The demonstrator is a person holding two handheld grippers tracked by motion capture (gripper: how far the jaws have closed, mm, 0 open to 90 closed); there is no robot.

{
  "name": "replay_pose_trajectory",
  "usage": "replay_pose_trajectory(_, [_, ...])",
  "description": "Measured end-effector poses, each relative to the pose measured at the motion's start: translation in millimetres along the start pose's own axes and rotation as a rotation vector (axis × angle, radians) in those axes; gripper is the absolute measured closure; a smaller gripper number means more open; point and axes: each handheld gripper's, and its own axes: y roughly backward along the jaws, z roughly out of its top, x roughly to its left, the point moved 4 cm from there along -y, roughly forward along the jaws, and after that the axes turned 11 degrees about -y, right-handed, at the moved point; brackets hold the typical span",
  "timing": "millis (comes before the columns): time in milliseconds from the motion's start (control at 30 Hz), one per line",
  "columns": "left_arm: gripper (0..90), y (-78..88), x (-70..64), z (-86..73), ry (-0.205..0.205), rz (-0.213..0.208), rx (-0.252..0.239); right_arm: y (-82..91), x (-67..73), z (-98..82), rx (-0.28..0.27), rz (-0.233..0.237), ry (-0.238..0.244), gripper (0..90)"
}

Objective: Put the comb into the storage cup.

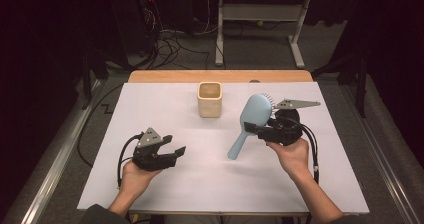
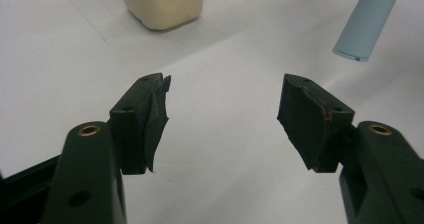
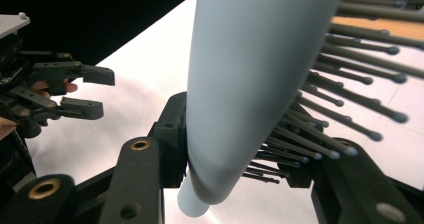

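Gripping a pale blue paddle hairbrush (image 1: 250,119) where the head narrows into the handle, the right gripper (image 1: 263,130) holds it over the right half of the white table (image 1: 165,184). The brush's long axis runs on a diagonal in the high view: its oval head points up and away toward the table's far right, its handle slants down toward the near middle, and the handle's end is at or just above the surface; contact cannot be told. The dark bristles (image 3: 345,109) face right, away from the left gripper. In the right gripper view, the jaws are clamped on either side of the brush, one against its smooth back and the other among the bristles.

The left gripper (image 1: 175,153), held in the left hand (image 1: 135,176) over the near left of the table, has its jaws spread wide with nothing between them. It is aimed toward the brush handle, well apart from it. A cream square cup (image 1: 209,99) stands upright at the far middle.
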Motion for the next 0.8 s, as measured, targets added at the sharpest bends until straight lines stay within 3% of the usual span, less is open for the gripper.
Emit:
replay_pose_trajectory(500, [34.8,14.6,14.0,-21.9,0.045,0.035,-0.027,-0.7,-2.7,5.9,0.007,-0.023,0.003,55.6])
replay_pose_trajectory(533, [34.7,15.6,14.9,-22.1,0.053,0.062,-0.033,0.1,-3.6,7.8,0.003,-0.026,0.004,55.6])
replay_pose_trajectory(800, [34.1,21.5,17.8,-26.3,0.059,0.091,-0.065,3.3,-6.1,13.2,-0.005,-0.038,0.005,55.5])
